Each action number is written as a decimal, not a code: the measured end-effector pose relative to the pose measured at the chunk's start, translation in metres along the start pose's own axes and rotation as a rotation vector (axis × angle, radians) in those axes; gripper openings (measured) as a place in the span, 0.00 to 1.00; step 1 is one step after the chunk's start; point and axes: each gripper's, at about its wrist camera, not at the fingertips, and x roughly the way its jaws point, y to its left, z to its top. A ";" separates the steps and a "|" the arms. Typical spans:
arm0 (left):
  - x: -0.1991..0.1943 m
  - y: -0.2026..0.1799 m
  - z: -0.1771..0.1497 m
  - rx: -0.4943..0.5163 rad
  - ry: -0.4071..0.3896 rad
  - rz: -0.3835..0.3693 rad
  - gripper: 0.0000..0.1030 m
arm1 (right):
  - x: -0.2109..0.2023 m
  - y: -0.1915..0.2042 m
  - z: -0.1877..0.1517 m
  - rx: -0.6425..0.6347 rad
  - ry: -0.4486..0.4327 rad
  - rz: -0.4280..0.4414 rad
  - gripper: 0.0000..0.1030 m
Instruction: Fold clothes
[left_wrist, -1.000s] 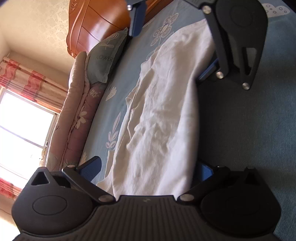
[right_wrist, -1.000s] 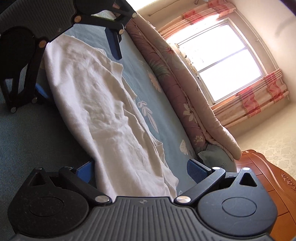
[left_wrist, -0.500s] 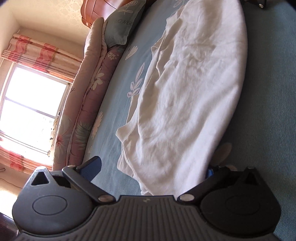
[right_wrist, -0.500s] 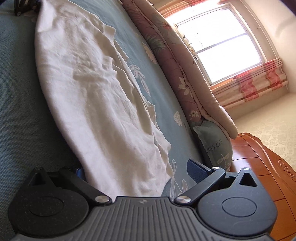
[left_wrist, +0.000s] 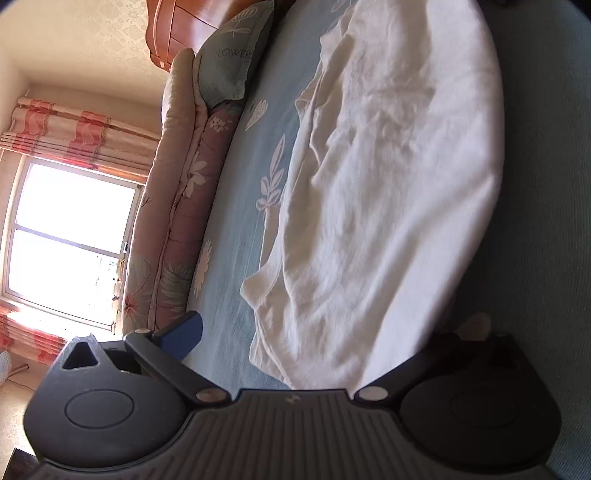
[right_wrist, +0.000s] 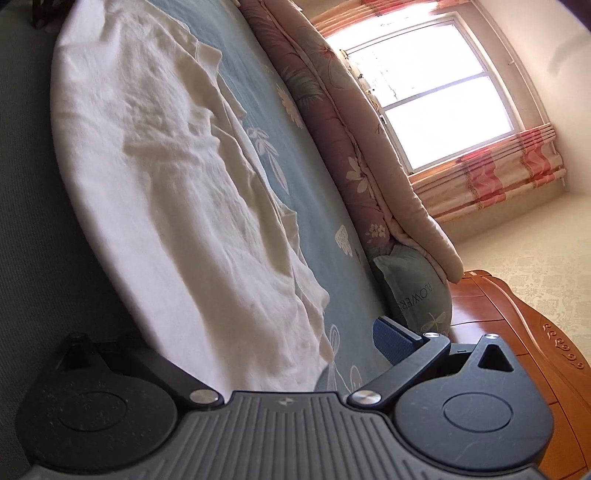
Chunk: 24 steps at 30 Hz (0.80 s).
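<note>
Your bed (left_wrist: 236, 229) fills both views, its blue sheet printed with white leaves; upper left of the left view holds a bright window (left_wrist: 66, 236) with striped pink curtains (left_wrist: 77, 136) and a wooden headboard (left_wrist: 184, 26). One rolled floral quilt (right_wrist: 354, 147) lies along the far edge. One white garment (left_wrist: 391, 192) sprawls wrinkled across frame centre. One pillow (right_wrist: 417, 291) reads "FLOWER". Your left gripper (left_wrist: 321, 347) and right gripper (right_wrist: 266, 347) have jaws spread wide, garment edge lying between

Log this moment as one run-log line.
fold clothes | white garment flat on blue bedsheet | left gripper open | right gripper open
</note>
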 end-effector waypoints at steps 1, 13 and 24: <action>0.000 -0.001 0.001 0.008 -0.001 0.001 0.99 | 0.001 -0.002 -0.003 -0.001 0.006 0.001 1.00; -0.001 -0.017 0.017 0.138 -0.048 0.067 0.96 | 0.005 0.013 0.012 -0.136 0.028 -0.014 1.00; -0.009 -0.054 0.008 0.092 -0.059 0.000 0.00 | 0.009 0.010 0.011 -0.089 0.036 -0.020 1.00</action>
